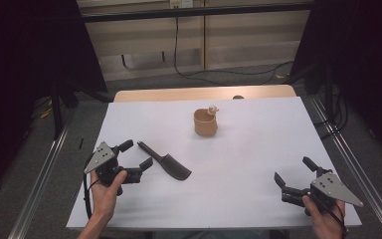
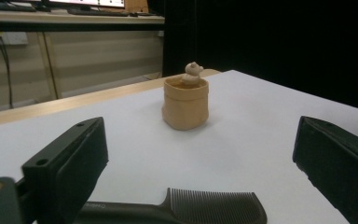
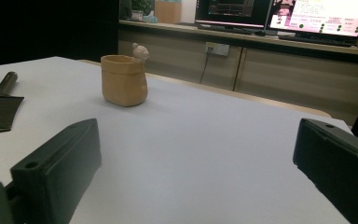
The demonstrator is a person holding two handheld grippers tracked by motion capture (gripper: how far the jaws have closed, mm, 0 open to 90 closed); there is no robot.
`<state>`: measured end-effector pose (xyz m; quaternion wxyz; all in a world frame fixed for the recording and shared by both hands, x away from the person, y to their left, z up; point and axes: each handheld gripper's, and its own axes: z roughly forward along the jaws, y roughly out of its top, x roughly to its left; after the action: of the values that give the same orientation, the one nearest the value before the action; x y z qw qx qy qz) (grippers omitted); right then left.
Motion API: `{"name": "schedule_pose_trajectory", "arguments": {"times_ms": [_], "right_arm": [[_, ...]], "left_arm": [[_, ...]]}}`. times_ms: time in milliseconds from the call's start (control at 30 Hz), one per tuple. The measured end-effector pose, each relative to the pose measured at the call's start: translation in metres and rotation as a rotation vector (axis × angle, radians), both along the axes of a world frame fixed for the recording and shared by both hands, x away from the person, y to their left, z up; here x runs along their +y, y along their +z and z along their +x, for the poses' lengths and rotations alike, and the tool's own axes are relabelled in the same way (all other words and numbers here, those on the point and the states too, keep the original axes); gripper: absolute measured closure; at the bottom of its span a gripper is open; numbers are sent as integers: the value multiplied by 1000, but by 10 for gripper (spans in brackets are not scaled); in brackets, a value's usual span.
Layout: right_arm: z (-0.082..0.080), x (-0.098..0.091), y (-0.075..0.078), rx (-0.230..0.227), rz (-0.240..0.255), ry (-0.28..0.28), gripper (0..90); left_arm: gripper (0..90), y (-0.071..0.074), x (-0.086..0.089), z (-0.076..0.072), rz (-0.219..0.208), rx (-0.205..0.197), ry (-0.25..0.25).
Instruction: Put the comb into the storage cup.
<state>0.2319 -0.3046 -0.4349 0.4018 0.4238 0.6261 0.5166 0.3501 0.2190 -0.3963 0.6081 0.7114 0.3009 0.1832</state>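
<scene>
High view, left gripper [image 1: 137, 154] jaws open beside comb [image 1: 166, 161], right gripper [image 1: 294, 171] jaws open, empty.

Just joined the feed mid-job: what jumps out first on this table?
A tan cup with a small figure on its rim stands upright mid-table, alone. A dark comb lies flat just beyond the left tongs, which are open; the right tongs wait open at the near right.

A white surface [image 1: 258, 164] covers most of a wooden top, whose bare strip shows along the far edge. A tan cup [image 1: 205, 123] with a small figure on its rim stands upright near the frame's centre. A dark comb [image 1: 166, 162] lies flat at lower left, well apart from the cup.
</scene>
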Motion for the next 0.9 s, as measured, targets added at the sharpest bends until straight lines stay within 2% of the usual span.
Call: {"name": "schedule_pose_trajectory", "arguments": {"times_ms": [33,167,233,300,333,367,500,600,667,767,867,900], "right_arm": [[-1,0,0,-1,1,-2,1],[0,0,0,-1,6,-1,1],[0,0,0,-1,3,-2,1],[0,0,0,-1,4,-1,1],[0,0,0,0,4,-2,0],[0,0,0,-4,5,2,0],[0,0,0,0,5,0,1],[0,0,0,0,7,0,1],[0,0,0,1,6,-2,1],[0,-1,0,-4,4,1,0],[0,-1,0,-3,6,1,1],[0,-1,0,-5,7,1,2]], "left_arm": [[37,1,-1,3,6,-14,6],[39,4,-2,10,24,-16,-6],[51,7,-4,15,40,-32,-13],[51,10,-5,22,46,-27,-17],[50,11,-6,26,55,-16,-23],[50,13,-6,32,71,-22,-20],[52,12,-6,36,65,-32,8],[52,12,-10,41,69,-13,-11],[51,14,-12,45,103,-23,-16],[52,17,-12,50,106,-16,-42],[52,19,-12,53,108,-13,-38],[49,20,-12,55,123,-10,-35]]}}
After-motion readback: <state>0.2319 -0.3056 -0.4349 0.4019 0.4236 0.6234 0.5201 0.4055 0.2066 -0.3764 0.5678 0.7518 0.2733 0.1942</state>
